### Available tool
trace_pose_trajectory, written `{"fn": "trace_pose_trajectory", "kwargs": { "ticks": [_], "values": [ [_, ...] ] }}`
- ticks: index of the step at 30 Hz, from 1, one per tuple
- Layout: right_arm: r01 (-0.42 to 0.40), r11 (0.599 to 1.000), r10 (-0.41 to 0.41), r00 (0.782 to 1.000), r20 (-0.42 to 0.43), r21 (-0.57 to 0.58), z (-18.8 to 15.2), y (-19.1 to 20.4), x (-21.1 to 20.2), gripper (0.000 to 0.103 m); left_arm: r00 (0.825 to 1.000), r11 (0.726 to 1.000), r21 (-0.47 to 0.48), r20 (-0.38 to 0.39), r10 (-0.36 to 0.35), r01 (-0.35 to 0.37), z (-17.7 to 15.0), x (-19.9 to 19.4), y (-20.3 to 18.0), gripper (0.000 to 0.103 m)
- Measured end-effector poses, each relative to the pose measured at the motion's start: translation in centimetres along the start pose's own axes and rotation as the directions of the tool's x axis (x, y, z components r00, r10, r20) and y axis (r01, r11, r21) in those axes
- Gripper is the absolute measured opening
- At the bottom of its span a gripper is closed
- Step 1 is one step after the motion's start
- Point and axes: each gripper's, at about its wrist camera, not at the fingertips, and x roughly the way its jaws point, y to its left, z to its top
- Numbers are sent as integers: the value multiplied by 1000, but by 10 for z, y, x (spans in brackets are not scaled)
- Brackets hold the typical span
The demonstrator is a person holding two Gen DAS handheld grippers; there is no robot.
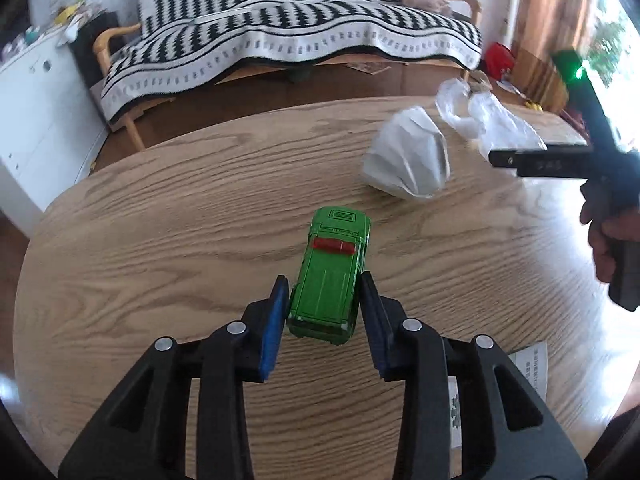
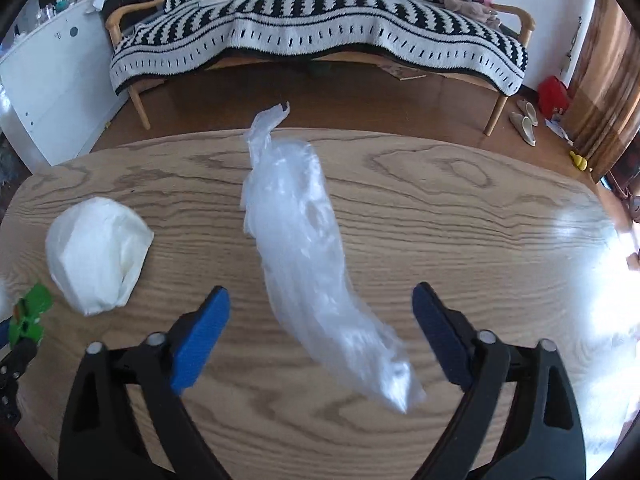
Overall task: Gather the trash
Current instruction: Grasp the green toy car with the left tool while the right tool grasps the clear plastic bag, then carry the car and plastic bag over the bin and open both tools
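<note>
My left gripper (image 1: 324, 283) is shut on a green toy car (image 1: 334, 264), with a blue pad pressed on each side of its rear half, over the wooden table (image 1: 160, 240). A crumpled white paper ball (image 1: 408, 154) lies beyond the car to the right, and a clear plastic bag (image 1: 494, 120) lies further back. In the right wrist view my right gripper (image 2: 320, 295) stands open over the table. The clear plastic bag (image 2: 308, 248) lies lengthwise between its fingers, and neither pad touches it. The paper ball (image 2: 96, 256) is to its left, and the green car (image 2: 30, 312) shows at the left edge.
A person's hand (image 1: 610, 240) holds the right tool at the edge of the left wrist view. A printed paper sheet (image 1: 534, 364) lies at the near right of the table. Beyond the table's far edge stand a sofa with a striped blanket (image 2: 320, 32) and a white cabinet (image 2: 52, 80).
</note>
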Motion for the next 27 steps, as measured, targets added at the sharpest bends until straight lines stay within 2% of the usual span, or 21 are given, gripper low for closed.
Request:
{"fn": "trace_pose_trajectory", "kwargs": {
  "ticks": [1, 3, 5, 11, 15, 22, 27],
  "values": [
    [-4, 1000, 4, 1000, -14, 1, 0, 0, 3, 72, 1000, 1000, -20, 5, 1, -1, 2, -3, 2, 36],
    [-31, 999, 32, 999, -28, 6, -3, -1, 2, 29, 1000, 999, -33, 11, 6, -6, 3, -6, 1, 36],
    [-38, 999, 38, 999, -18, -4, -11, -3, -9, 21, 1000, 999, -48, 16, -4, 5, 6, -10, -5, 36],
    [-70, 997, 69, 996, 65, 14, -55, -30, -76, 11, 998, 999, -22, 52, -39, 41, 13, -29, -43, 36],
    [-90, 994, 82, 991, 110, 69, -100, -64, -128, 10, 995, 997, 11, 73, -75, 75, 14, -44, -81, 36],
    [-37, 980, 5, 987, 161, 195, -190, -145, -196, 10, 981, 983, 96, 100, -169, 160, 13, -65, -177, 36],
    [17, 943, -81, 981, 178, 332, -255, -217, -229, 10, 962, 958, 169, 108, -253, 233, 9, -75, -251, 36]
  ]
}}
